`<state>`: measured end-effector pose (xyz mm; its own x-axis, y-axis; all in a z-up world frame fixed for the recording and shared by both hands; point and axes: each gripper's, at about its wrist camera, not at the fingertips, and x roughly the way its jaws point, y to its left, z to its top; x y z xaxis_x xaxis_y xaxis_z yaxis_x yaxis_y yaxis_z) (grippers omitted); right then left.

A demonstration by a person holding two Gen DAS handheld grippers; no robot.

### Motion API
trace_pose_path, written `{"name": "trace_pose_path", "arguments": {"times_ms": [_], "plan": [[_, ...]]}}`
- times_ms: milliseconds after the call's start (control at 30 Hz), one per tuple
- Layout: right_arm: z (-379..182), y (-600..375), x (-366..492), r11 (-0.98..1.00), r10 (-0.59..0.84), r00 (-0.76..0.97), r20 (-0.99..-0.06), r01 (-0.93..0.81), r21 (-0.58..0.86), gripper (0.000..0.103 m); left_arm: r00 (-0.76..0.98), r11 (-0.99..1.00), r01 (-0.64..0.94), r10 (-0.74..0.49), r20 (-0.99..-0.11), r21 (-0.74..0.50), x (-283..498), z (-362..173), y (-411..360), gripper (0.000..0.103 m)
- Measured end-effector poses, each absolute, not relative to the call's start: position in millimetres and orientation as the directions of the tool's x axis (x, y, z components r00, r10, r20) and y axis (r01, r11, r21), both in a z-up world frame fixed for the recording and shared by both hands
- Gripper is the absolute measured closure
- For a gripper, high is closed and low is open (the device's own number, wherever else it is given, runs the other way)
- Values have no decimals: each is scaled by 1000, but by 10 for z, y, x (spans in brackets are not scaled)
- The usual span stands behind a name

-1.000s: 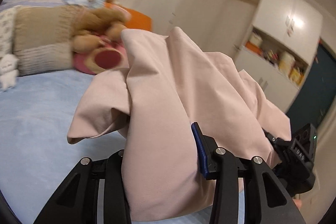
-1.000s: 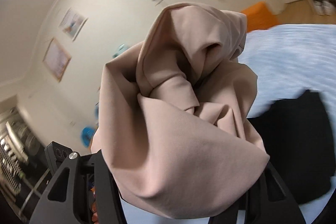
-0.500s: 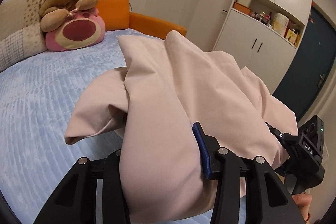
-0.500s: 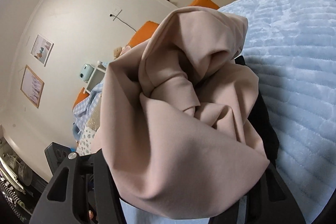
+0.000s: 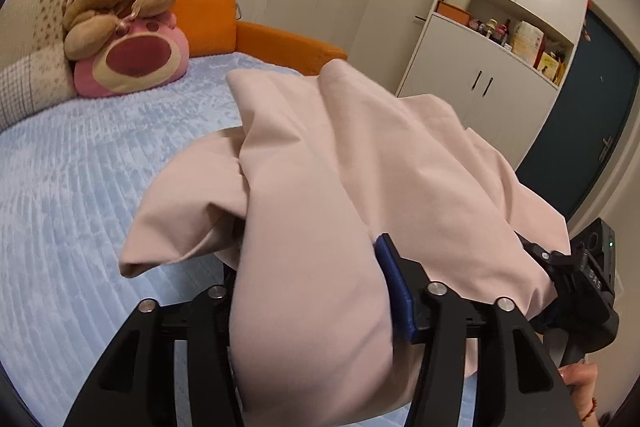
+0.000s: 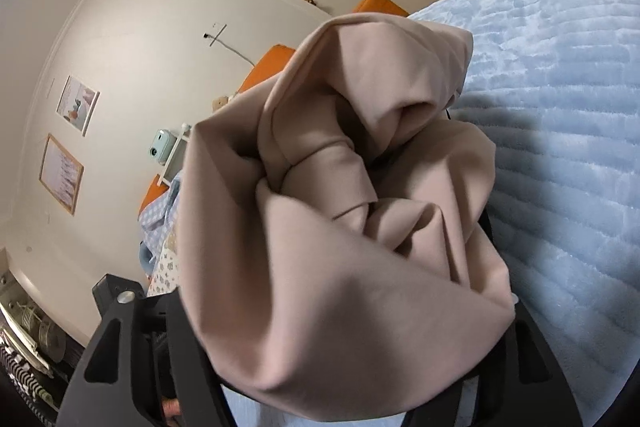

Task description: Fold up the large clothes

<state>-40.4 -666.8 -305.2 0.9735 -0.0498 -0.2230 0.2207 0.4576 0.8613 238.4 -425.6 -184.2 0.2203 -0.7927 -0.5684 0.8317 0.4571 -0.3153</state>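
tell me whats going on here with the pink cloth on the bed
A person is working on a pale pink garment over a light blue bed, with a handheld gripper in each hand. A bundle of the fabric sits between the fingers of both the left gripper and the right gripper. Both sets of jaws have just been opening, so the cloth looks about to be let go. A pink plush bear lies by the pillows.
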Motion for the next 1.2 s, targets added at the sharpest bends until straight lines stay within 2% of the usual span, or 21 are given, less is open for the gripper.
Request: {"name": "trace_pose_path", "arguments": {"times_ms": [167,267,300,333,400,467,500,533,633,700,767,933,1067,1200], "plan": [[-2930,-6696,-577,460,-4,959,-282,252,852,15,219,476,813,-782,-583,-334,2458,-1863,-4235,40],[-2825,-6738,-829,462,-64,948,-312,305,833,14,219,479,812,-780,-586,-333,2461,-1854,-4245,39],[-2687,-6715,-962,470,-135,935,-328,352,810,14,221,480,813,-779,-587,-330,2459,-1853,-4245,39],[-2574,-6701,-1062,495,-189,930,-316,368,787,14,225,483,813,-775,-590,-325,2467,-1852,-4250,39],[-2223,-6629,-1197,588,-293,912,-287,409,698,24,221,484,811,-775,-592,-330,2497,-1856,-4254,39],[-1829,-6518,-1074,710,-292,916,-274,400,580,32,220,486,808,-774,-594,-333,2506,-1867,-4256,38],[-1718,-6484,-963,741,-280,913,-298,403,537,37,220,486,808,-774,-594,-334,2514,-1873,-4255,38],[-1638,-6462,-826,763,-272,903,-332,413,498,45,220,487,806,-774,-594,-336,2519,-1877,-4255,38],[-1617,-6446,-308,801,-247,855,-455,445,401,57,217,493,795,-774,-595,-353,2535,-1888,-4247,36],[-1823,-6498,11,789,-237,797,-556,492,368,56,210,496,787,-775,-597,-368,2547,-1900,-4223,33],[-2043,-6544,222,783,-274,731,-625,547,297,55,185,489,777,-779,-599,-396,2581,-1912,-4161,26],[-2244,-6536,260,772,-301,723,-622,568,286,54,136,480,763,-774,-619,-433,2539,-1831,-3716,25],[-2235,-6532,249,777,-306,716,-627,569,271,53,237,486,818,-772,-589,-308,2300,-1420,-3485,26],[-2171,-6530,261,788,-311,705,-637,566,242,54,350,484,863,-781,-517,-146,2204,-1023,-3829,22]]}}
